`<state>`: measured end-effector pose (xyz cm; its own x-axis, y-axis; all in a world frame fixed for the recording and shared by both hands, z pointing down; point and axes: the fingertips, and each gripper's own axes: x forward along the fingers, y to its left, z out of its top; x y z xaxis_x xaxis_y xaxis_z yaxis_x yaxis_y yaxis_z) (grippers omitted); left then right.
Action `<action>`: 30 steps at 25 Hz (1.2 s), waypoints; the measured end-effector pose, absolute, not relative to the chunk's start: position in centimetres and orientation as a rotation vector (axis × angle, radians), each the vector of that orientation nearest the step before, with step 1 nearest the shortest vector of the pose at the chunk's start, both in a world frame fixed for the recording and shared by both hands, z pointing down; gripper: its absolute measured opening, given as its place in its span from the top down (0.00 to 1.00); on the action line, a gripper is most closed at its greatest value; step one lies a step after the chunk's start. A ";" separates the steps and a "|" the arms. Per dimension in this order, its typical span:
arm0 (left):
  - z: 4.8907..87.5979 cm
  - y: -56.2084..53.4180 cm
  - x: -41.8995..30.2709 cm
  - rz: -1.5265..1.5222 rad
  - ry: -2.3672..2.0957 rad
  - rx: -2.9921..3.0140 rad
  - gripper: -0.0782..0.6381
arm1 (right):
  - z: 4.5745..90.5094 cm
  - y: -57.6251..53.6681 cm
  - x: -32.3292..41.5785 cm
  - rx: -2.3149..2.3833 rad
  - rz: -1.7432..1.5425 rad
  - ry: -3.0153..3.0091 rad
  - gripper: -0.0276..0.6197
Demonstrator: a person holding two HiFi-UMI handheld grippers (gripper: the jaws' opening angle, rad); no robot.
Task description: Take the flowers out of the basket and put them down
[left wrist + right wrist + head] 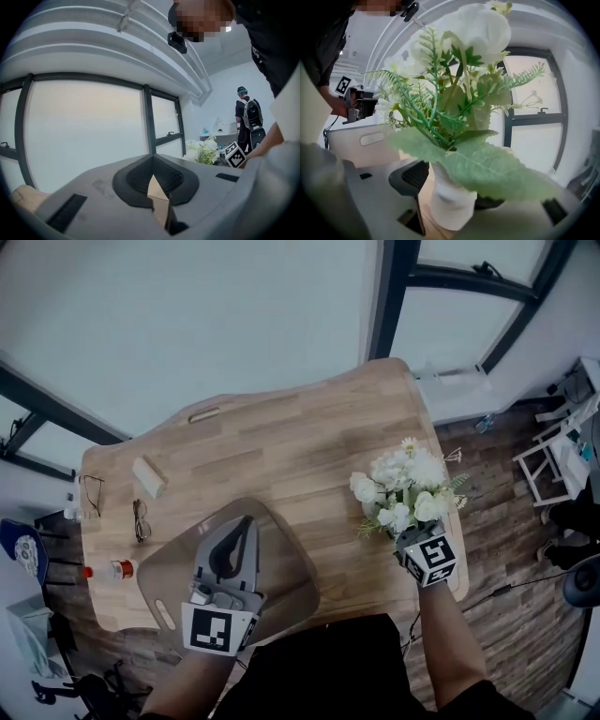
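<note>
White flowers (405, 486) | out of basket (291, 589), at its 3 o'clock over table (281, 442) | right gripper (409, 536) pinching wrapped stems | left gripper (242, 527) apparently clamping basket rim | remaining: set-down.

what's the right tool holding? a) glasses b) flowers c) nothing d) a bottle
b: the right tool is shut on the white wrapped stem of the flowers, held over the table to the right of the basket.
</note>
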<state>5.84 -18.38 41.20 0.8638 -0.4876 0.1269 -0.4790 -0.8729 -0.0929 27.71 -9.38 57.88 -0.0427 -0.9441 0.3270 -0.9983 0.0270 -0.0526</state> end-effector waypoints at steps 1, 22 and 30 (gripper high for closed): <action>40.9 -18.3 5.5 -0.226 0.793 -2.988 0.88 | 57.7 -9.4 27.8 2.027 0.403 -2.088 0.51; 33.8 -17.1 0.8 0.012 0.805 -2.938 0.88 | 53.1 -3.6 25.7 2.123 0.474 -1.972 0.46; 35.5 -16.4 -0.5 0.001 0.809 -3.010 0.88 | 47.9 -0.6 25.9 2.257 0.324 -1.919 0.46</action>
